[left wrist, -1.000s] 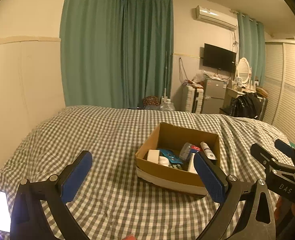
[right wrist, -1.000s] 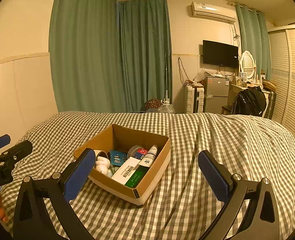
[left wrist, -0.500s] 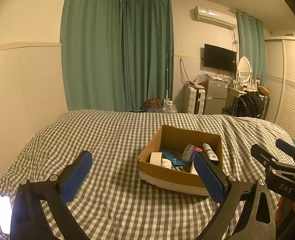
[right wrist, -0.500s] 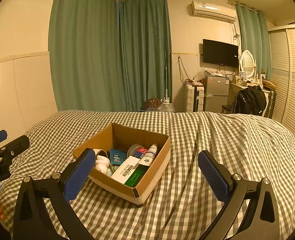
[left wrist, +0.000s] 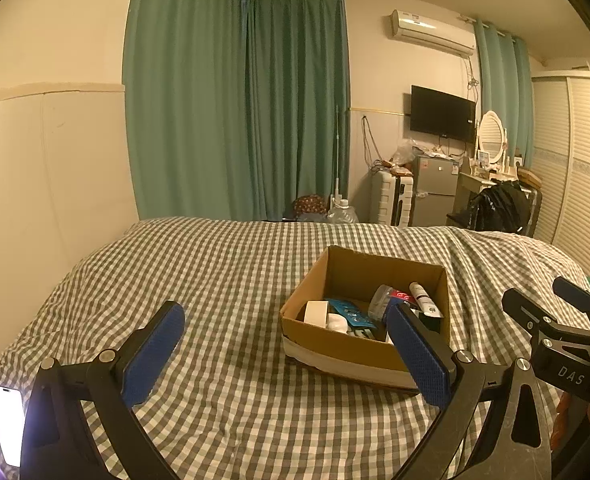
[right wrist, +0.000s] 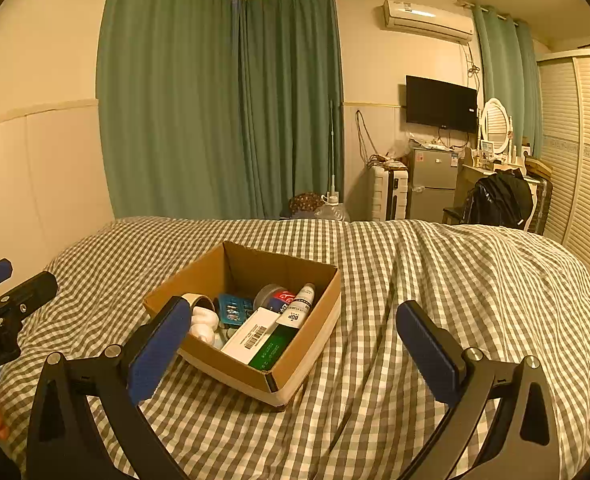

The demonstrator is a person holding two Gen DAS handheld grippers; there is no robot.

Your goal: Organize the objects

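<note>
Two blue-padded fingers of the left gripper [left wrist: 285, 354] stand wide apart at the bottom of the left wrist view, with nothing between them but checked cloth; its right pad overlaps the near right corner of the cardboard box [left wrist: 335, 346] in the frame. The right gripper [right wrist: 295, 350] is spread just as wide and holds nothing, its left pad lying over the box's near left edge in the right wrist view. Each gripper also shows in the other's picture: the right one at the right edge of the left wrist view, its black body lettered "DAS", and the left one at the left edge of the right wrist view, lettered "bot.AI", the start cut off

The open box sits right of centre in the left wrist view and at centre in the right wrist view, on a grey-and-white gingham bedspread [right wrist: 435, 264]. Inside it lie a roll of tape [right wrist: 199, 301], a white lumpy object [right wrist: 203, 321], a blue blister pack [right wrist: 235, 308], a white tube [right wrist: 301, 307] marked "BOP", a white and green carton [right wrist: 259, 339] with a barcode, and a red-labelled item too small to read

At the lower left of the left wrist view a lit phone [left wrist: 7, 424] lies on the bedspread. Green curtains [right wrist: 223, 104], a wall television [right wrist: 441, 104] and an air conditioner [right wrist: 429, 20] fill the upper frame
</note>
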